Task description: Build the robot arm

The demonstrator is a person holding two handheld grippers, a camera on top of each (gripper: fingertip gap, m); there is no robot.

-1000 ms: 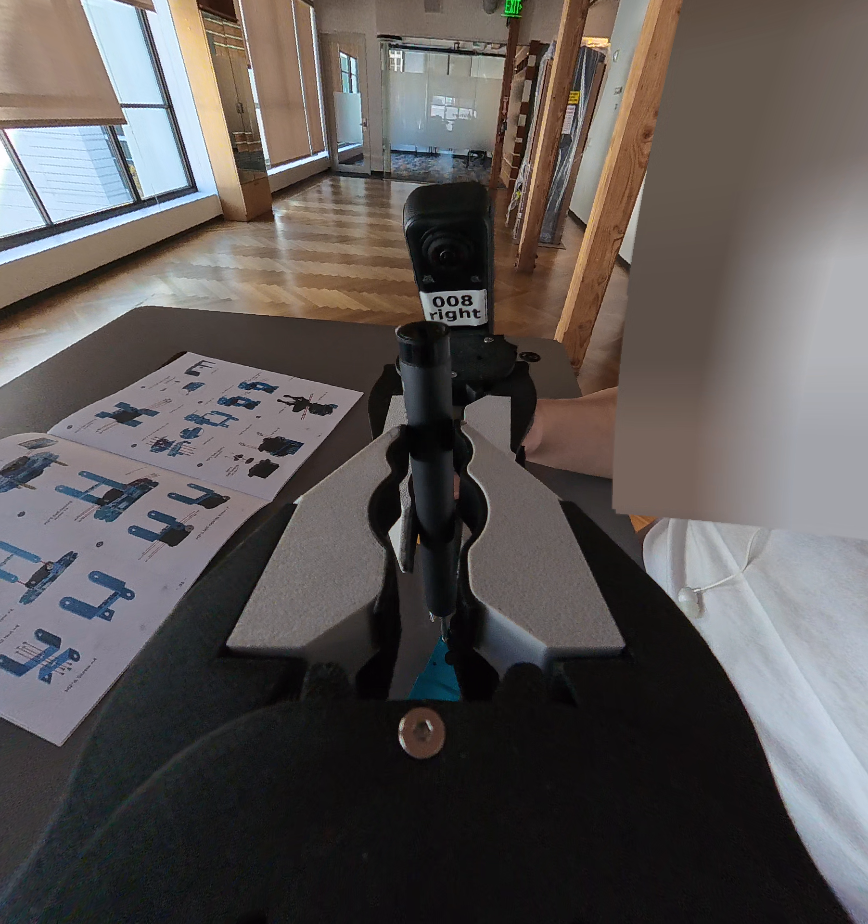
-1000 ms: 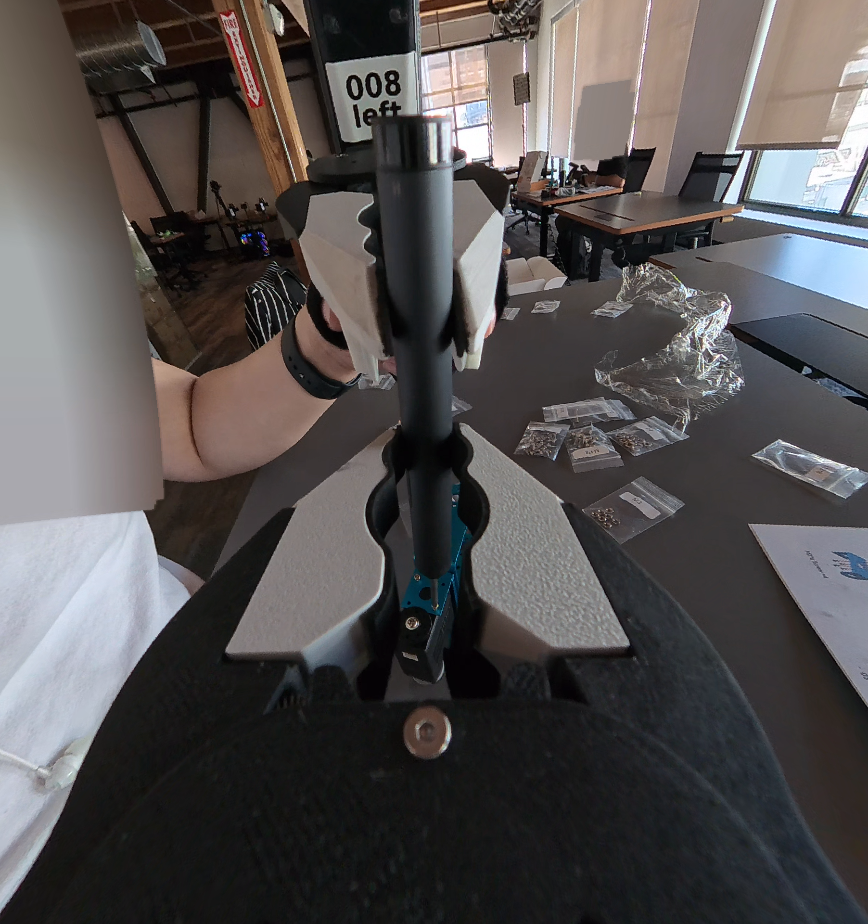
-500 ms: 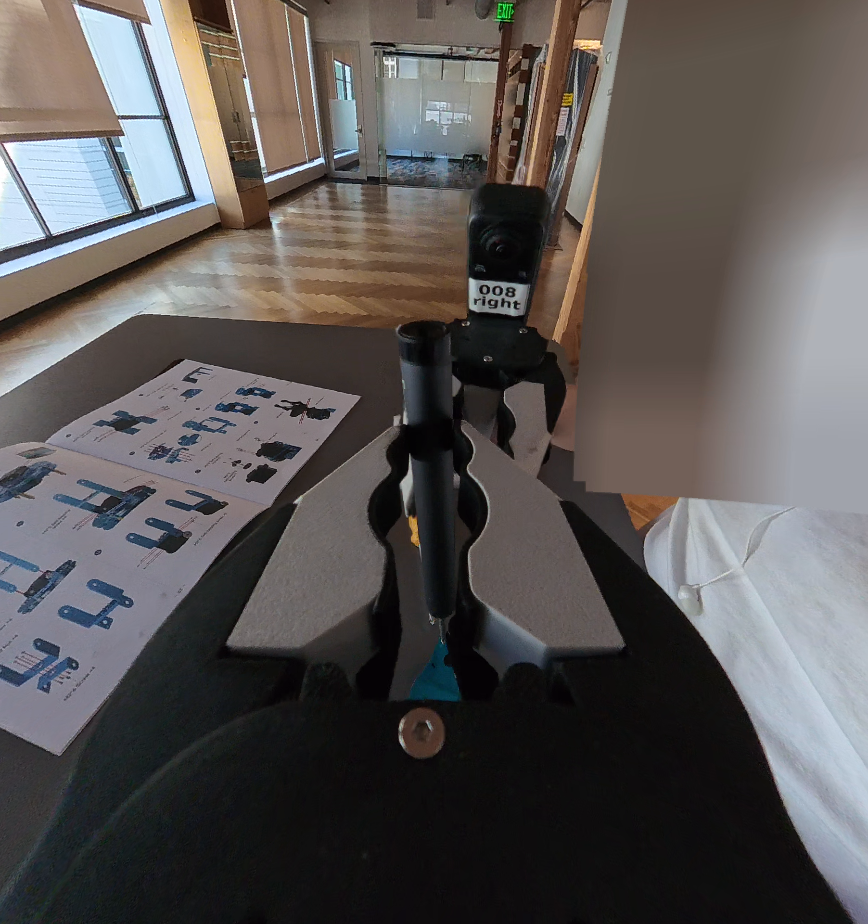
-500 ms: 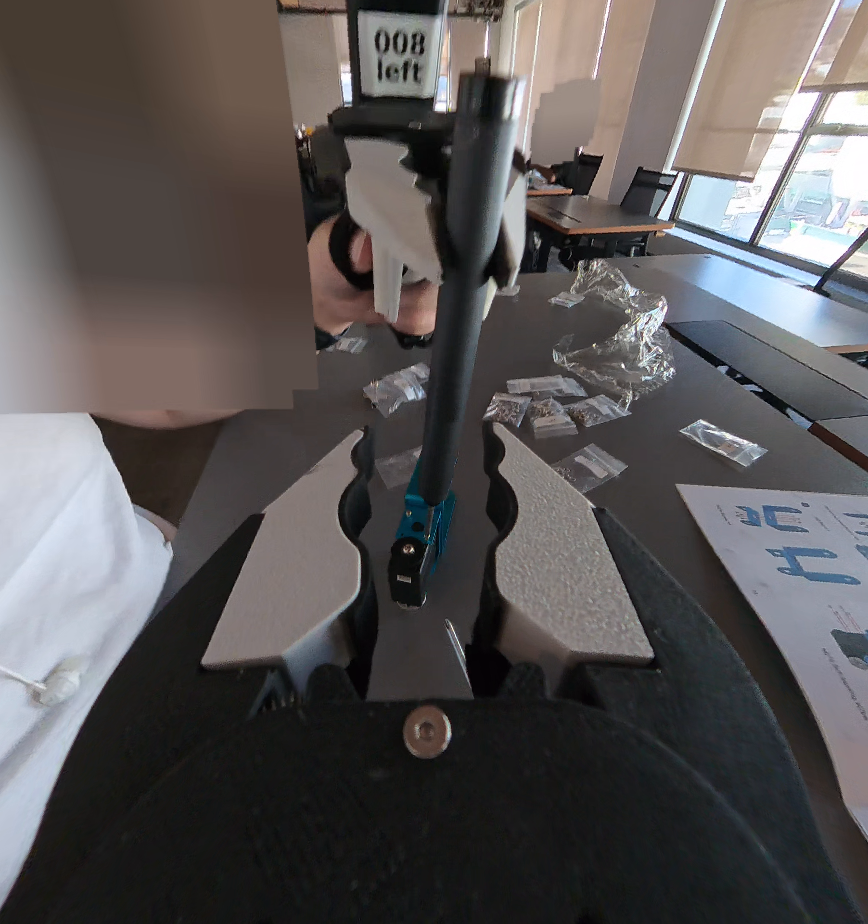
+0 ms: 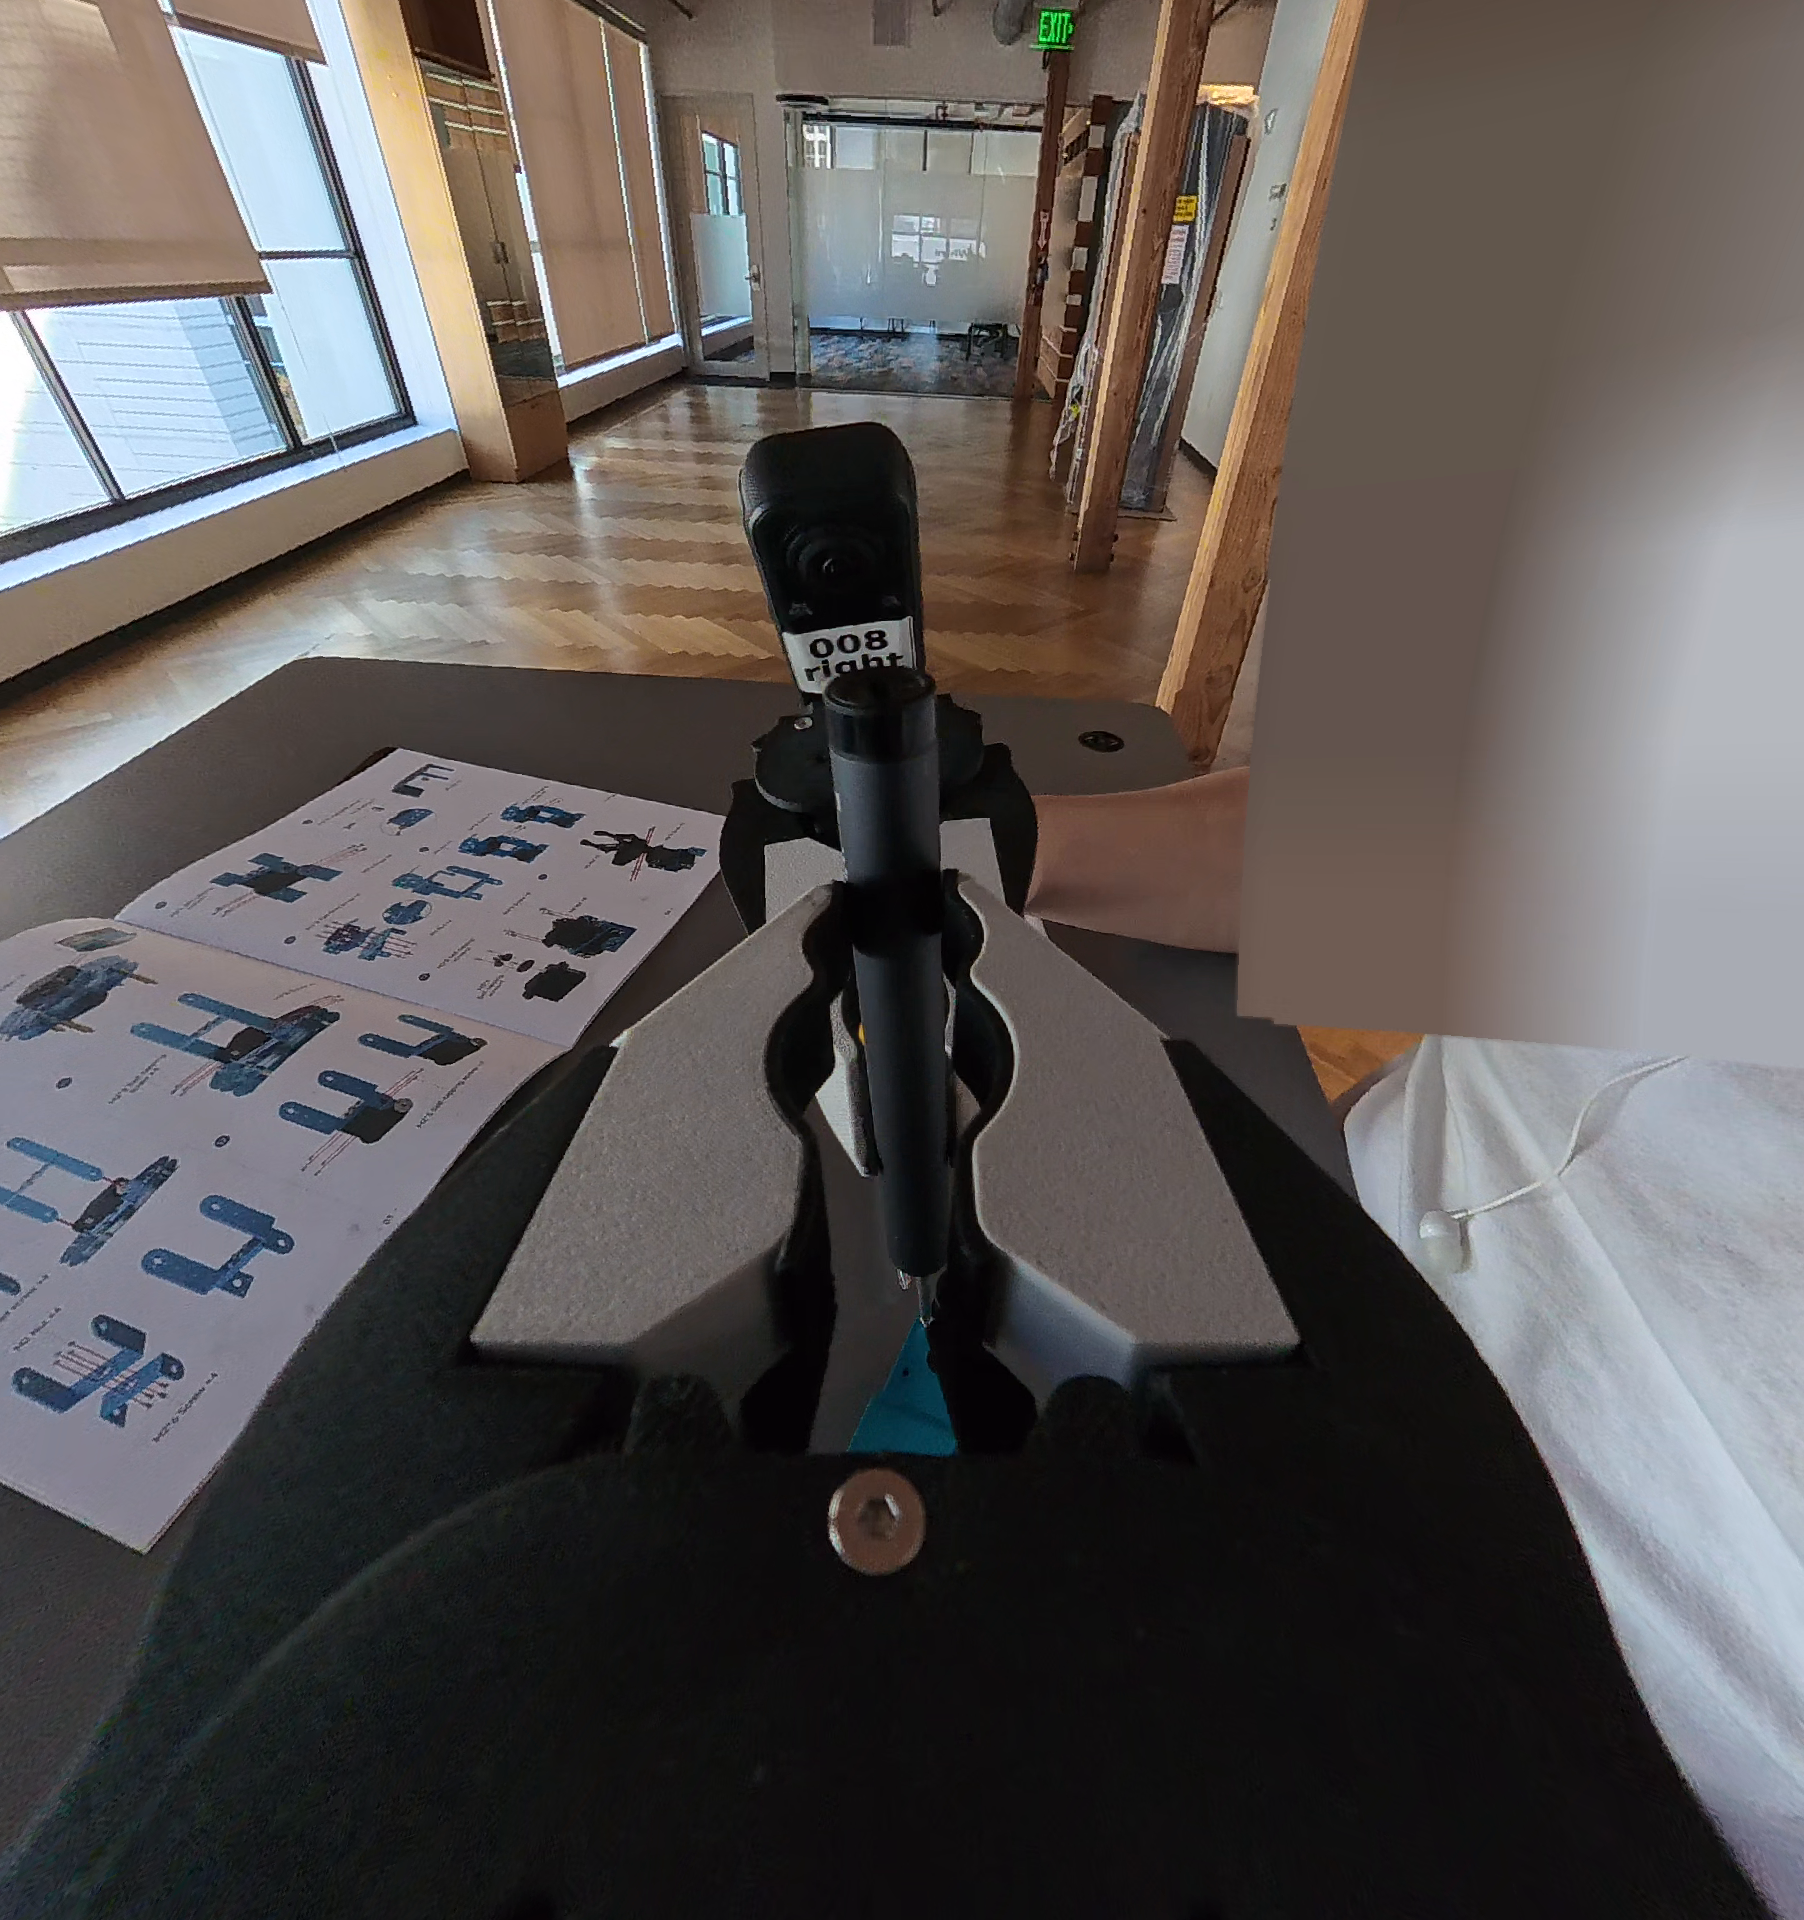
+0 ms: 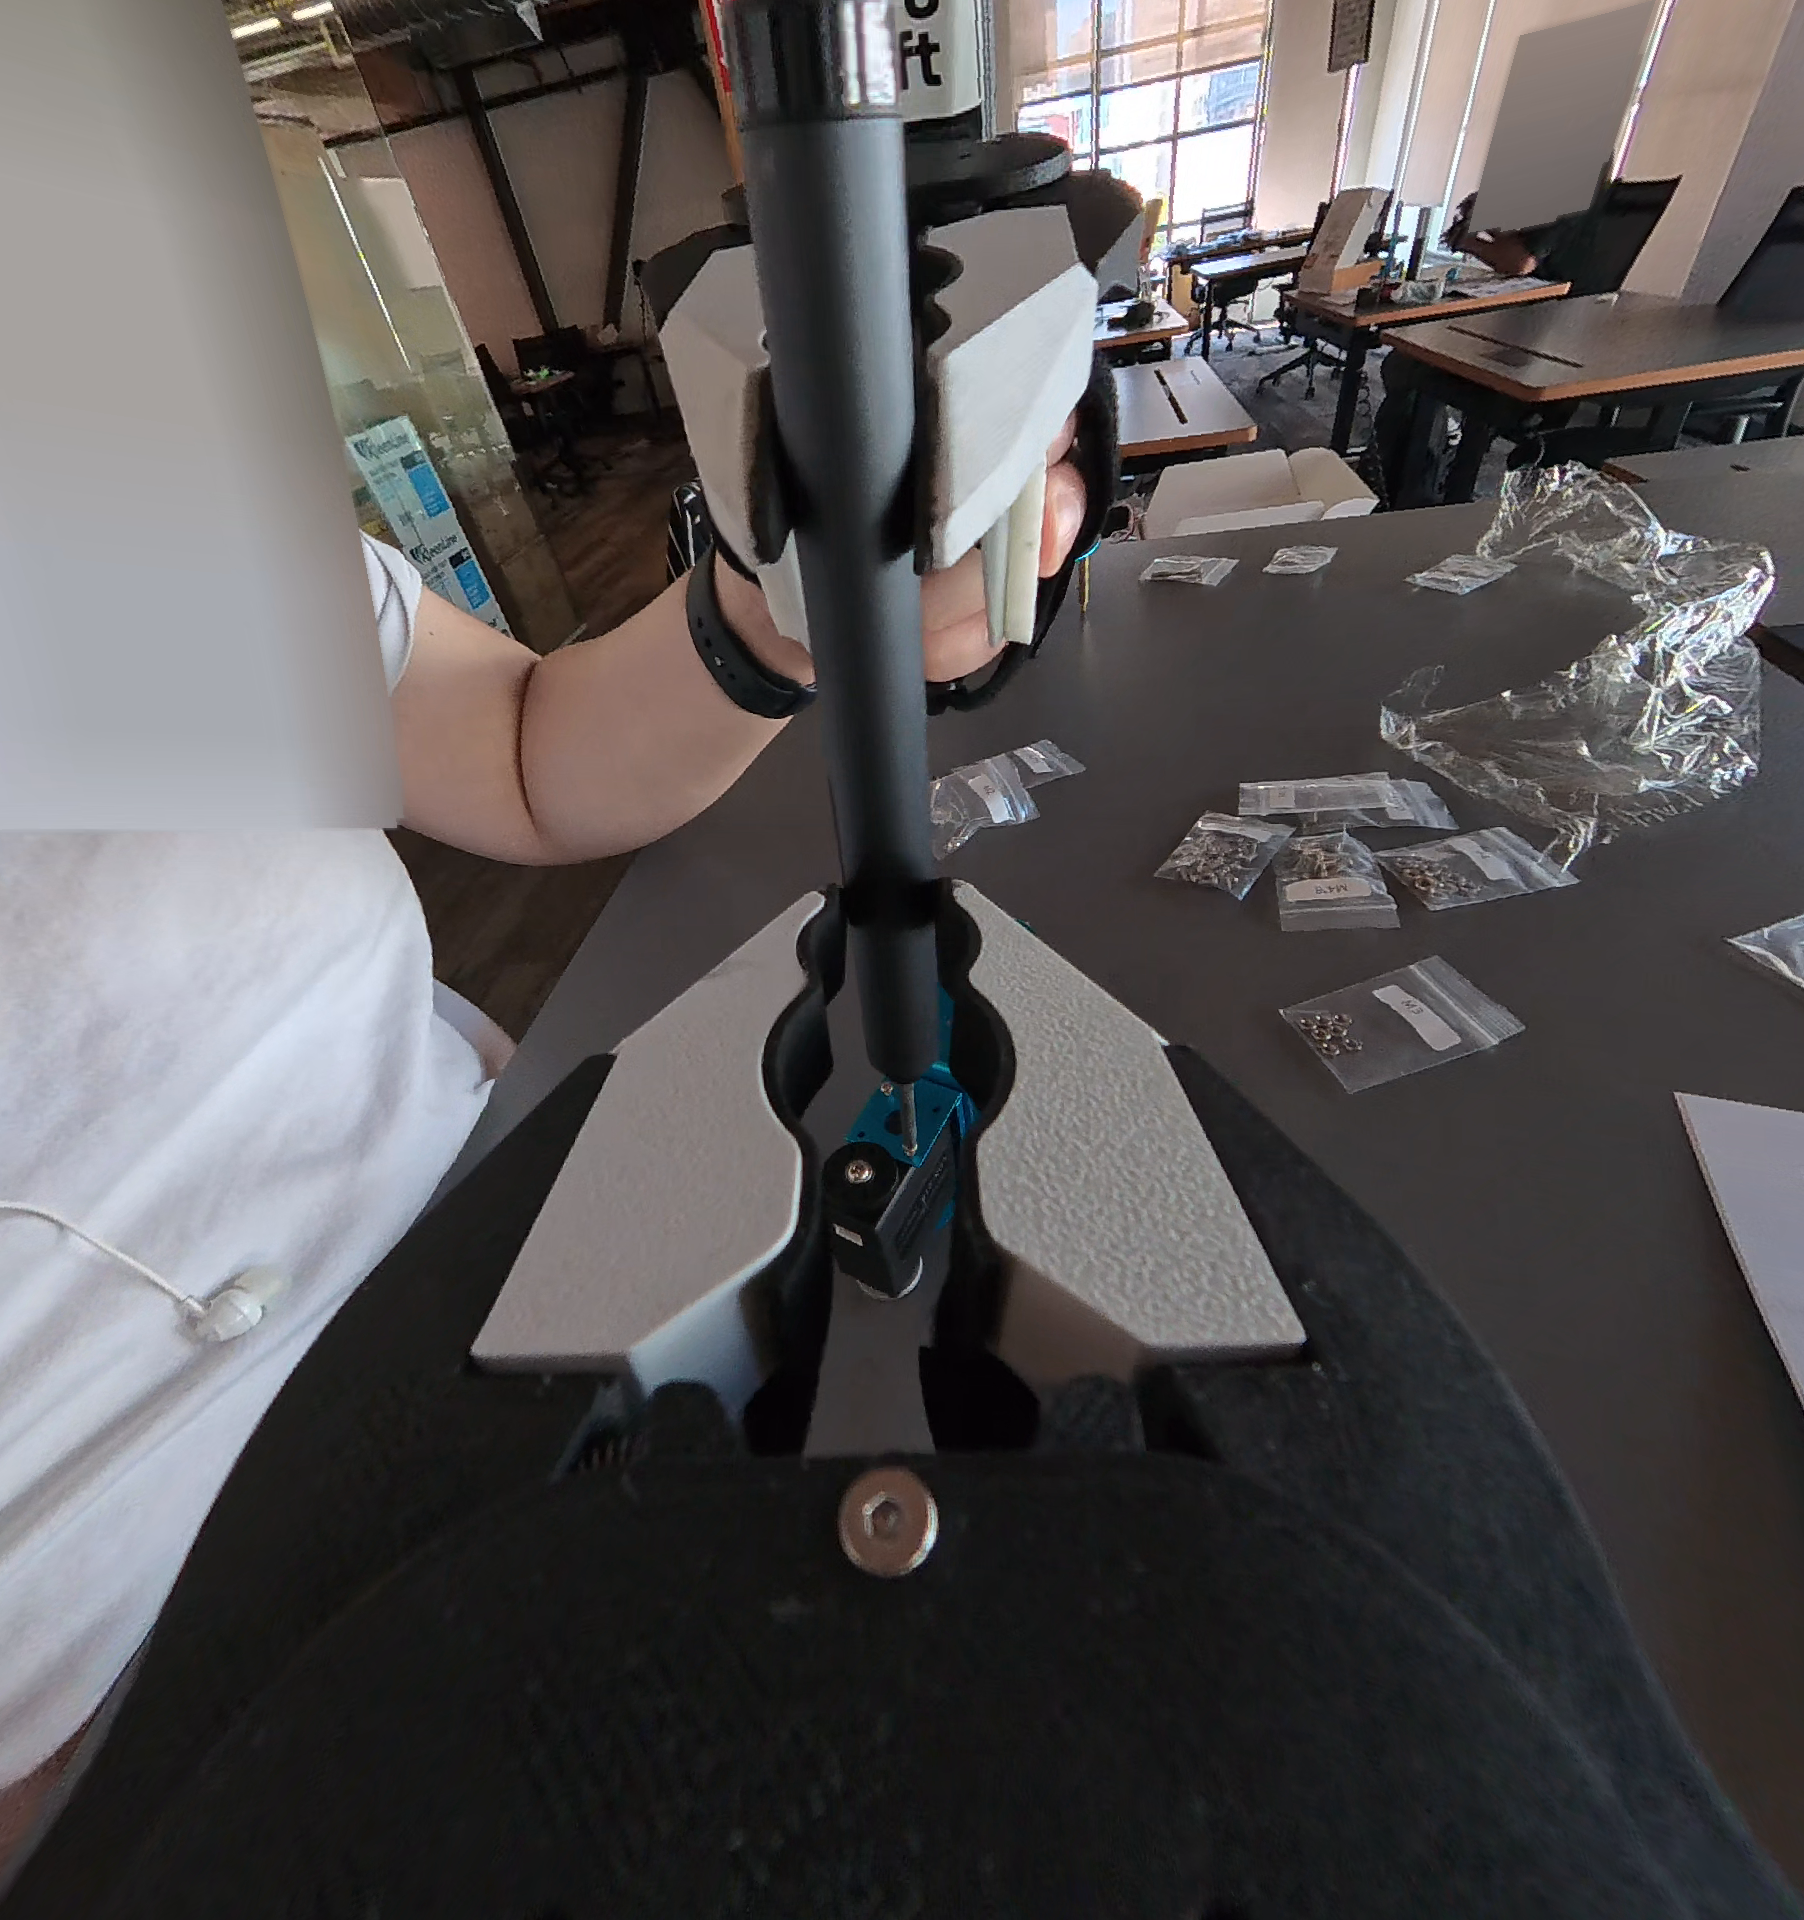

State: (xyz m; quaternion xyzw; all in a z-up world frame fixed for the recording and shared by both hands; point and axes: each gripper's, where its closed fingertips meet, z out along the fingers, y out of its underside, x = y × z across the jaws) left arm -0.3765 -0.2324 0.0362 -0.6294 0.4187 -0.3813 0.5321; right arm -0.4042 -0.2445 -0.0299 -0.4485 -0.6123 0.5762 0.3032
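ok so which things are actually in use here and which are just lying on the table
in use: screwdriver, clamped in the left hand-held gripper; blue bracket with its black servo, in the right hand-held gripper

lying about: bags of screws, crumpled plastic wrap, open instruction booklet

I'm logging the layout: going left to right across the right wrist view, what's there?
White fabric shirt, dark grey cylindrical screwdriver, clear zip bag of small metal nuts, white paper booklet.
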